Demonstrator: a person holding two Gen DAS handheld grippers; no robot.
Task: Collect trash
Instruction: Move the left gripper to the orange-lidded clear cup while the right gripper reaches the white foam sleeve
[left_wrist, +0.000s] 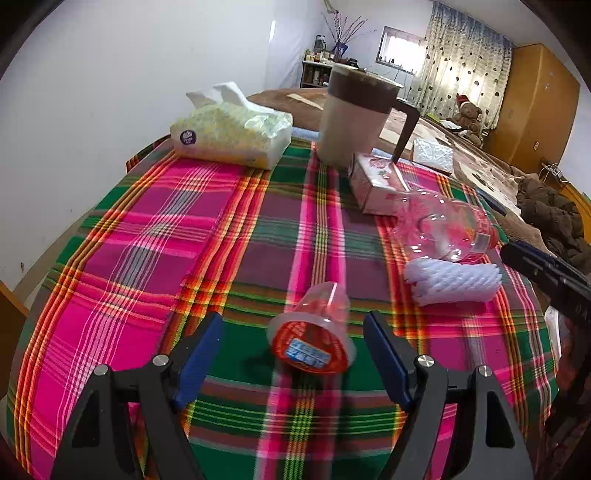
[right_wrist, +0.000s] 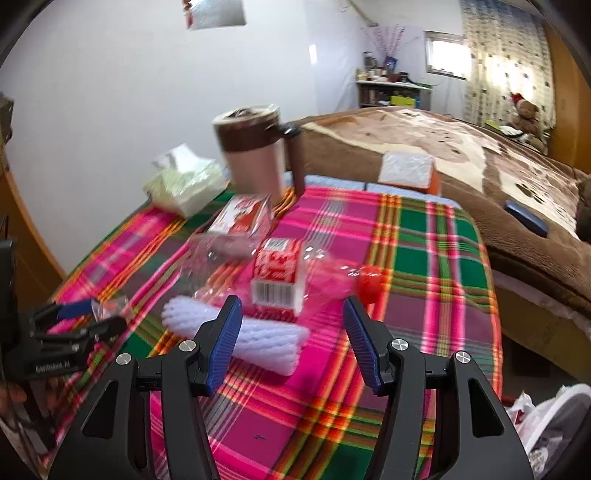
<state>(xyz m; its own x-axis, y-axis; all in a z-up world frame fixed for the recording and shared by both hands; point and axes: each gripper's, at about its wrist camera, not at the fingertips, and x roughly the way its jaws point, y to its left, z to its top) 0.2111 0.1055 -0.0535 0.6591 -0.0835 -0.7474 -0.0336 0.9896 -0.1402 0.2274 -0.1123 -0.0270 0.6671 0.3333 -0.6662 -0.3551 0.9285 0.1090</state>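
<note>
- The left gripper (left_wrist: 293, 338) is spread open around a small plastic cup (left_wrist: 312, 334) lying on its side on the plaid tablecloth (left_wrist: 147, 240); the fingers stand either side of it and do not appear to touch it.
- The right gripper (right_wrist: 291, 325) is also open and holds nothing, pointing at a clear plastic bottle (right_wrist: 280, 273) with a red label and cap, lying flat.
- A white foam sleeve (right_wrist: 236, 328) lies just in front of the bottle; a small carton (left_wrist: 373, 184) lies beyond it, near a lidded mug (left_wrist: 358, 114).
- Judging by this, collecting has barely begun: cup, bottle, sleeve and carton all remain on the table.
- A bag (right_wrist: 546, 421) at the lower right edge is cut off; whether it is the trash bag, or holds anything, I cannot tell.
- The right view is blurred, so labels are unreadable.
</note>
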